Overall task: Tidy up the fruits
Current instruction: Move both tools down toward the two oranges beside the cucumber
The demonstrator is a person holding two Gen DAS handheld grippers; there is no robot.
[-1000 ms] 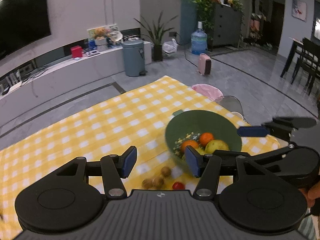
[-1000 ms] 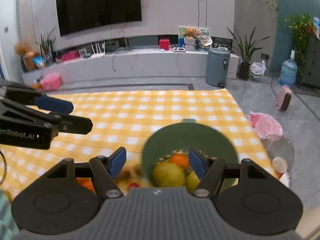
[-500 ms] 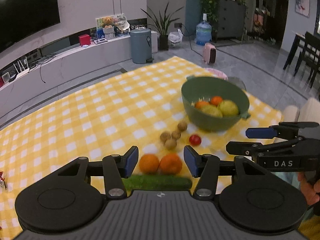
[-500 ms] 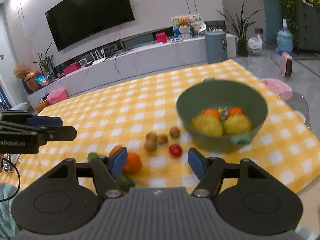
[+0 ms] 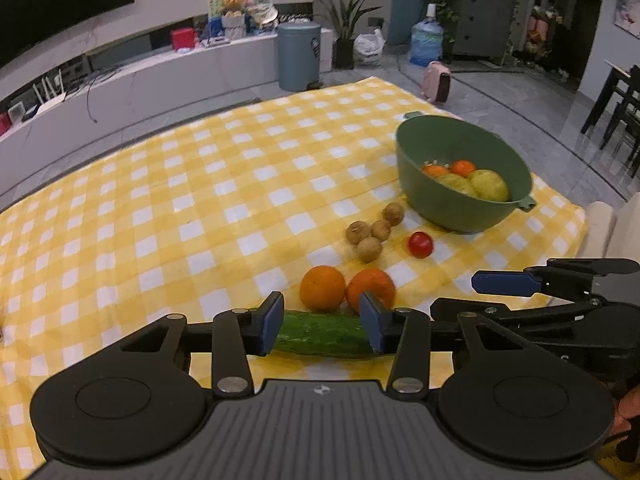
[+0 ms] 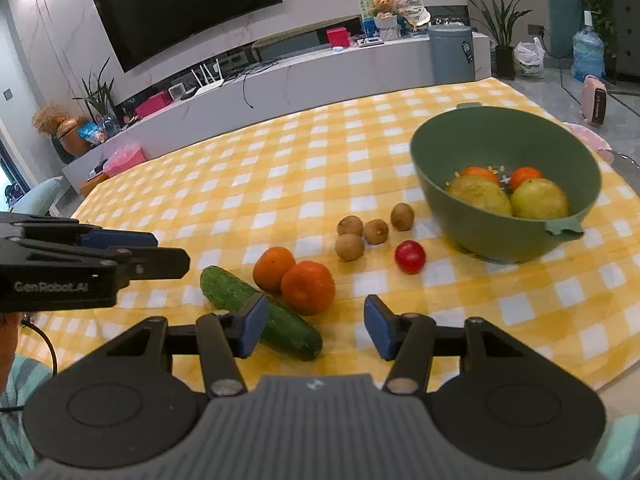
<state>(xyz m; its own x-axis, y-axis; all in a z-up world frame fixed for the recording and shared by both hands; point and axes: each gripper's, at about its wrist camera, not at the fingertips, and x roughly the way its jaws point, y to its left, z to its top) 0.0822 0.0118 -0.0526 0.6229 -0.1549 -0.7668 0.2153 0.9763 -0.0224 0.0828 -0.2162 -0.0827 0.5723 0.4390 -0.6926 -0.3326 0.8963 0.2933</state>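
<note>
Both tools' jaws are closing on nothing, the left tool (image 5: 320, 328) framing the cucumber (image 5: 323, 334) on the worktop, the right tool (image 6: 316, 328) over bare cloth (image 6: 280, 168) beside two oranges (image 6: 308, 287), and only its view shows the cucumber's full length, the bowl (image 6: 506, 236) beyond.

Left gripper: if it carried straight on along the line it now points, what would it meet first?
Most likely the cucumber, which lies crosswise between the closing fingers of the left gripper, not yet touched as far as the left wrist view shows. The two oranges sit just beyond it. Depth is uncertain through the fisheye.
</note>
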